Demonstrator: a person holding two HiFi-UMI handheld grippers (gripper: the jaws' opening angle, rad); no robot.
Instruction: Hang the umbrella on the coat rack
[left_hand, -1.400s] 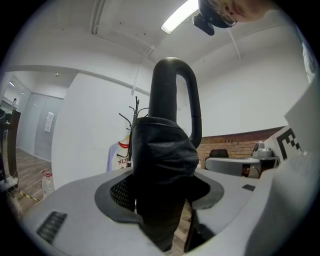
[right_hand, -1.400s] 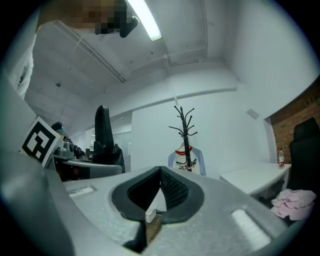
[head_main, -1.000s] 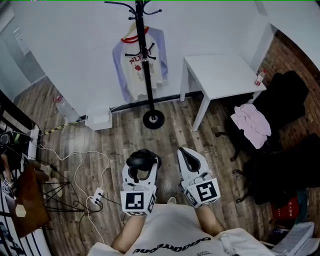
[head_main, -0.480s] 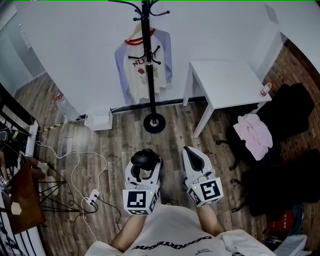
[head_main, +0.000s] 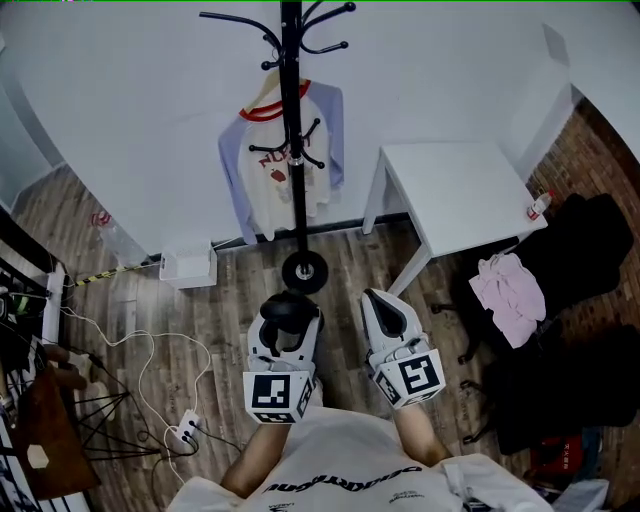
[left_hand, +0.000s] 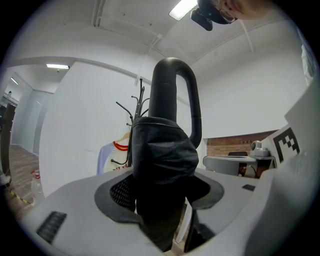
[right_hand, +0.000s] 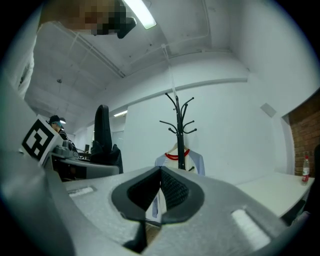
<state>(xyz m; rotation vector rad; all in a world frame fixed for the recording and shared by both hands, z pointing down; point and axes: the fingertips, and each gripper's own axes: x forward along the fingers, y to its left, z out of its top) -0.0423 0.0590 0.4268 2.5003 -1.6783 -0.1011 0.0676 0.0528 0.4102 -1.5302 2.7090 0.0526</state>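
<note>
Head view, steep down. Both grippers sit low centre of the frame, side by side, pointing toward the top of the frame.

Left gripper (head_main: 288, 318): fingers clenched on the umbrella (left_hand: 160, 165). In the left gripper view the black folded fabric fills the gap between the pads, and the curved hook handle stands upright above them. In the head view the umbrella shows as a dark lump at the finger ends, centre frame, just below the rack's base.

Right gripper (head_main: 383, 305): fingers pressed together, nothing between them. The right gripper view shows the pads meeting at the tips.

Coat rack (head_main: 292, 150): black pole, upper centre, round base on the wood floor (head_main: 220, 320), hooks at the top edge. Umbrella and rack are apart; no contact. A white shirt (head_main: 270, 165) with blue sleeves and a red collar hangs behind the pole against the white wall.

White table (head_main: 460, 190) at the right of the rack, with a bottle (head_main: 539, 205) at its far right corner. Pink cloth (head_main: 510, 290) lies on a dark chair at the right edge. White box (head_main: 187, 267) stands against the wall left of the rack. Power strip (head_main: 183, 432) and white cables lie at lower left.
</note>
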